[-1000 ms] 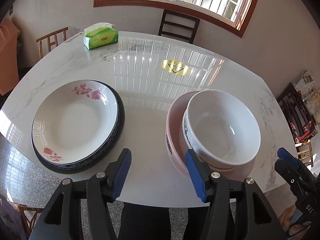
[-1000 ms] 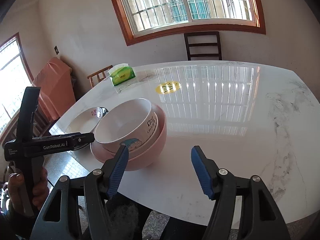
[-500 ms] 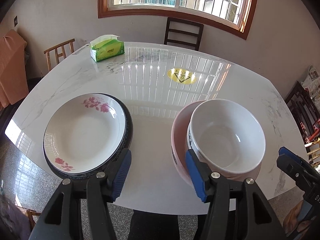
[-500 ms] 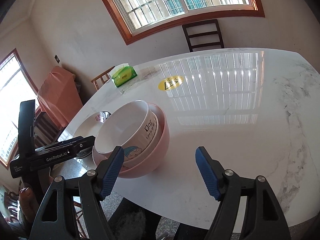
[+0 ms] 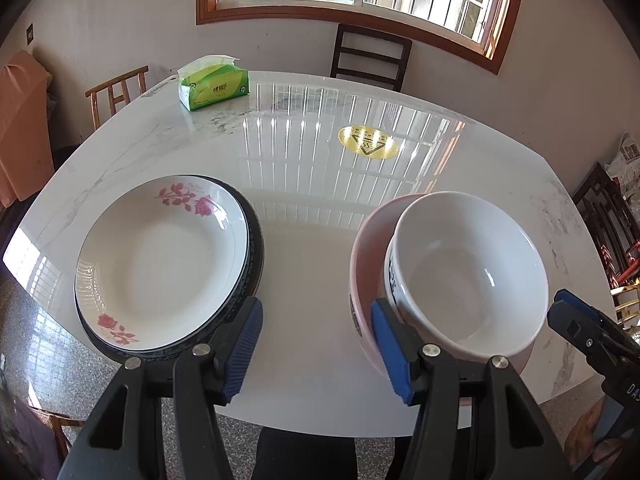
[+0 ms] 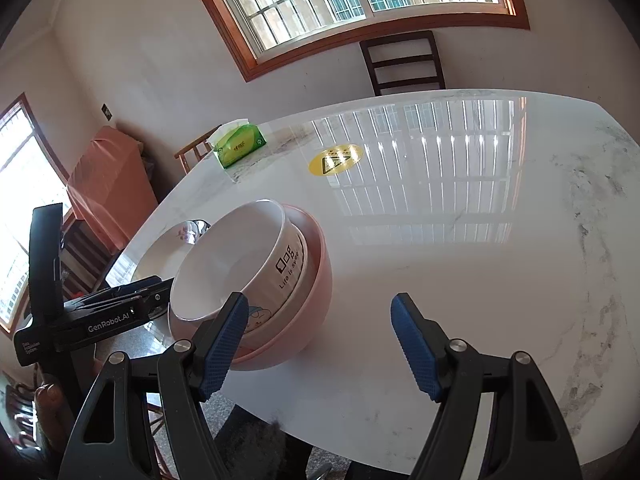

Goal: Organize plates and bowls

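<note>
While both tongs hang over the near edge of the marble table (image 5: 312,184), nothing sits between either pair of blue pads.
Left gripper (image 5: 316,350): released, jaws apart at the bottom centre of the left wrist view, with bare tabletop between them; its left pad lies just beside the plate stack, its right pad in front of the pink bowl's rim, though contact cannot be judged.
Right gripper (image 6: 320,346): released, jaws spread wide at the bottom of the right wrist view, gripping nothing; its left pad overlaps the bowls in the picture.
Plates: a white plate with pink flowers (image 5: 164,260) rests on a dark-rimmed plate (image 5: 256,248), lower left of the left wrist view.
Bowls: a white bowl (image 5: 468,272) is nested, tilted, inside a pink bowl (image 5: 362,256), lower right of that view.
Tissue pack (image 5: 214,88): green, upper left, at the table's far side.
Yellow sticker (image 5: 367,142): on the tabletop, upper centre.
Chair (image 5: 370,58): dark, behind the table under the window.
</note>
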A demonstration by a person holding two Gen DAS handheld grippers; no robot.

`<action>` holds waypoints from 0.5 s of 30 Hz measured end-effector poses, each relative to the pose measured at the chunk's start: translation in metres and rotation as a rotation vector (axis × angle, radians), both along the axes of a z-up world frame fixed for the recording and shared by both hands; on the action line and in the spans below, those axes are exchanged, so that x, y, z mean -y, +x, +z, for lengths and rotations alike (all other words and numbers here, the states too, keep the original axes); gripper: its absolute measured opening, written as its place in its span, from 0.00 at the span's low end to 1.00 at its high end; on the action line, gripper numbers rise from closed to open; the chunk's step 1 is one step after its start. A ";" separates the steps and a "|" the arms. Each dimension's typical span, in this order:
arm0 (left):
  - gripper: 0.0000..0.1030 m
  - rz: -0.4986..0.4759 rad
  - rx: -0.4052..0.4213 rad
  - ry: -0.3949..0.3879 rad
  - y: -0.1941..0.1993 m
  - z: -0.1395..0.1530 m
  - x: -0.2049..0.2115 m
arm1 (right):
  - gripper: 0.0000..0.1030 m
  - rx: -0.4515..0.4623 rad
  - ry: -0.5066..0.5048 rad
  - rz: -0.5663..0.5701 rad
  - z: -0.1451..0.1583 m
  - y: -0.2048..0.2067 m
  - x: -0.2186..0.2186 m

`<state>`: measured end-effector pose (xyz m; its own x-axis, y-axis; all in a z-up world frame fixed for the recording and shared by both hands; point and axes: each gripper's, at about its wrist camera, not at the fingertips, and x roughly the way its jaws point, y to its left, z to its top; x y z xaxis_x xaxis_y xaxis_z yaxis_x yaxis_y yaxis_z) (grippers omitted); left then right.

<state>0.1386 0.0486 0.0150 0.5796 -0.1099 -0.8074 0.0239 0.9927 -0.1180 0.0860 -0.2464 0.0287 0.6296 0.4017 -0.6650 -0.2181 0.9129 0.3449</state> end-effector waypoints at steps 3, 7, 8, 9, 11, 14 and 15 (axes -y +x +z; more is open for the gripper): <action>0.56 0.003 -0.027 -0.046 0.003 -0.003 -0.005 | 0.69 -0.027 0.023 0.001 -0.004 0.004 0.002; 0.56 0.004 -0.048 -0.077 0.006 -0.006 -0.007 | 0.69 -0.044 0.051 -0.004 -0.007 0.005 0.006; 0.56 0.005 -0.057 -0.086 0.008 -0.007 -0.008 | 0.69 -0.047 0.051 -0.005 -0.007 0.005 0.007; 0.56 0.004 -0.066 -0.098 0.010 -0.009 -0.009 | 0.69 -0.051 0.053 -0.007 -0.008 0.006 0.007; 0.56 0.005 -0.090 -0.131 0.013 -0.012 -0.013 | 0.69 -0.058 0.063 -0.002 -0.008 0.006 0.008; 0.58 0.013 -0.130 -0.176 0.019 -0.018 -0.017 | 0.69 -0.075 0.061 0.001 -0.007 0.009 0.008; 0.59 0.015 -0.140 -0.180 0.021 -0.019 -0.018 | 0.69 -0.075 0.059 0.000 -0.006 0.009 0.008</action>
<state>0.1598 0.0667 -0.0039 0.4661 -0.2520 -0.8481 -0.0195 0.9554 -0.2947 0.0952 -0.2546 0.0225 0.5790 0.4414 -0.6855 -0.1892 0.8906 0.4136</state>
